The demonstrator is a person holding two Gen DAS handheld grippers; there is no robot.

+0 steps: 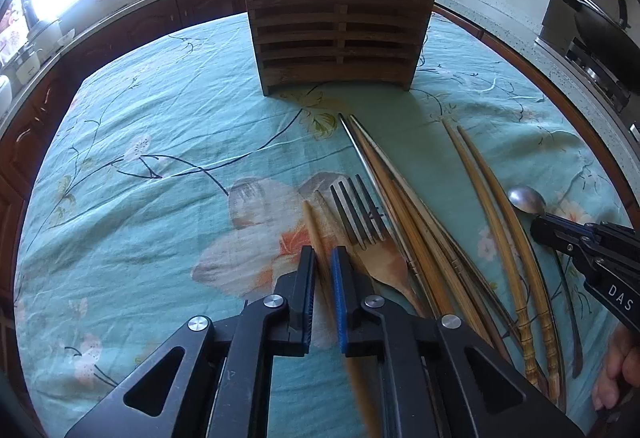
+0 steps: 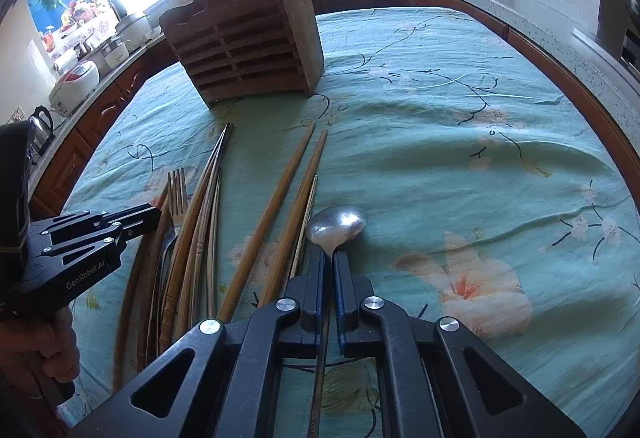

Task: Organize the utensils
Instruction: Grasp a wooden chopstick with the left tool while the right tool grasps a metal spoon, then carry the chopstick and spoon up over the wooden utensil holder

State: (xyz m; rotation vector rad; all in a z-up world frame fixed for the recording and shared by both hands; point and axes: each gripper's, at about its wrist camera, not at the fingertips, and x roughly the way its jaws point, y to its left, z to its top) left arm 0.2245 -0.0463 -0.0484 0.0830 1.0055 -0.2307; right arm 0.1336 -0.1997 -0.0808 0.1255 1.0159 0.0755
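Both pickups are in hand on the tablecloth: the left gripper [image 1: 323, 258] is clamped on a wooden chopstick [image 1: 310, 222], and the right gripper [image 2: 328, 262] pinches the metal spoon [image 2: 338, 224] at its neck. Next, I judge, each must lift clear and carry to the wooden slatted holder [image 1: 340, 21] standing beyond.

holder [image 1: 340, 33]: worn slatted wood | spoon [image 2: 336, 226]: dull metal | tablecloth [image 1: 160, 125]: creased printed cloth

A: The tablecloth [image 1: 160, 109] is teal, printed with pale orange-centred flowers and dark thin branches
B: And the slatted holder [image 1: 340, 29]?
A: Dark brown wood. Chopsticks [image 2: 280, 213] tan, spoon [image 2: 338, 224] silver-grey, left gripper [image 1: 323, 258] black with one blue pad
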